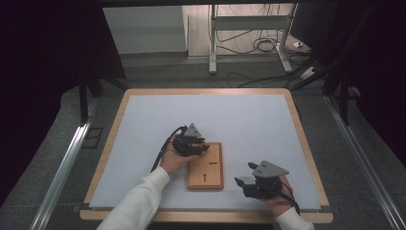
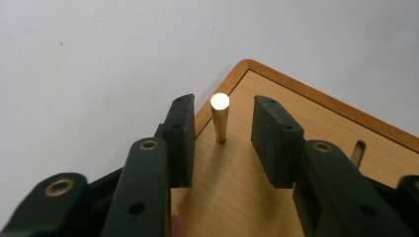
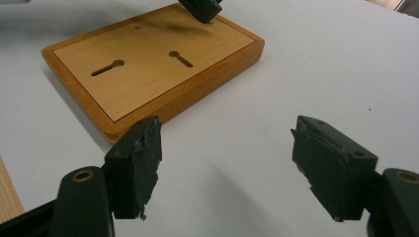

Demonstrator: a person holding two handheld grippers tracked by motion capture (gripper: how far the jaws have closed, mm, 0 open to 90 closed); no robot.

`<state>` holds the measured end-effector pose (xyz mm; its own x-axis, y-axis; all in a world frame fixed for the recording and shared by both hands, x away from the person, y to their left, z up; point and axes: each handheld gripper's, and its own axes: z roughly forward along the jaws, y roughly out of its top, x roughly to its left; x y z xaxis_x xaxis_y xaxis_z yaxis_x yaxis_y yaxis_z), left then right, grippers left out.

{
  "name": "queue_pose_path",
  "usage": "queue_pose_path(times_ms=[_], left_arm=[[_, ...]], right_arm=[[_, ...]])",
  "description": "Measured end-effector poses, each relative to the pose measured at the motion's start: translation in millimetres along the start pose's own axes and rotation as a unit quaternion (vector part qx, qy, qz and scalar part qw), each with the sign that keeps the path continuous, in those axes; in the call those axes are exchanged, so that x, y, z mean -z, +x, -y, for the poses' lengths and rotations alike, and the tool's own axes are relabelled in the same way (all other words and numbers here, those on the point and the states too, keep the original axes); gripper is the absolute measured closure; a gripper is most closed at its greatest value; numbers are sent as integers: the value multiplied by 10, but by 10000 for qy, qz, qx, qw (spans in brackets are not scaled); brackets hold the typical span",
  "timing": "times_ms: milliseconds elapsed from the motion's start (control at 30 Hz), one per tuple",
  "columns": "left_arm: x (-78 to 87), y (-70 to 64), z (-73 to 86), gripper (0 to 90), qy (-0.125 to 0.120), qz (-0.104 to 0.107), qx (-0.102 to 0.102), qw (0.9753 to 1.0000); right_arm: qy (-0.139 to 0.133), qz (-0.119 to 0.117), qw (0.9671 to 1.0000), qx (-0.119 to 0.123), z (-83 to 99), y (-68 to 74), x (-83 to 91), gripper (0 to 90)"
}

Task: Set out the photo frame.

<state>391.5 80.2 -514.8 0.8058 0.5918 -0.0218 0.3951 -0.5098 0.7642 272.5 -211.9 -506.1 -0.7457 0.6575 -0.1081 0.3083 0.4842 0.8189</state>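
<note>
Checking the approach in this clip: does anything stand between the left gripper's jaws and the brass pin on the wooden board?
Nothing visible does. The left gripper is open, its jaws flanking the upright brass pin near the wooden board corner, not touching it.

A brass-gold peg (image 2: 220, 117) is gleaming between black pads (image 2: 180, 133), standing on a honey-brown wooden board (image 2: 316, 123) over the pale grey-white mat (image 2: 99, 64).

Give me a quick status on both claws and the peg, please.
Left claw open, jaws either side of the brass peg, not touching. Peg upright in the wooden board. Right claw open, empty, beside the board. Nothing in the way.
</note>
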Motion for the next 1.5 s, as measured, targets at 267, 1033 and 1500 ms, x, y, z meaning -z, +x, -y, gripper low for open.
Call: queue_pose_path(times_ms=[267, 1033, 1500], left_arm=[[-42, 9, -20, 736, 42, 129, -38, 9999], [-65, 160, -46, 841, 140, 589, 376, 9975], [-73, 233, -59, 829, 228, 856, 505, 9948]], right_arm=[[12, -16, 10000, 16, 0, 10, -5, 277], [54, -154, 9998, 132, -3, 85, -54, 274], [33, -249, 9995, 201, -28, 152, -56, 266]])
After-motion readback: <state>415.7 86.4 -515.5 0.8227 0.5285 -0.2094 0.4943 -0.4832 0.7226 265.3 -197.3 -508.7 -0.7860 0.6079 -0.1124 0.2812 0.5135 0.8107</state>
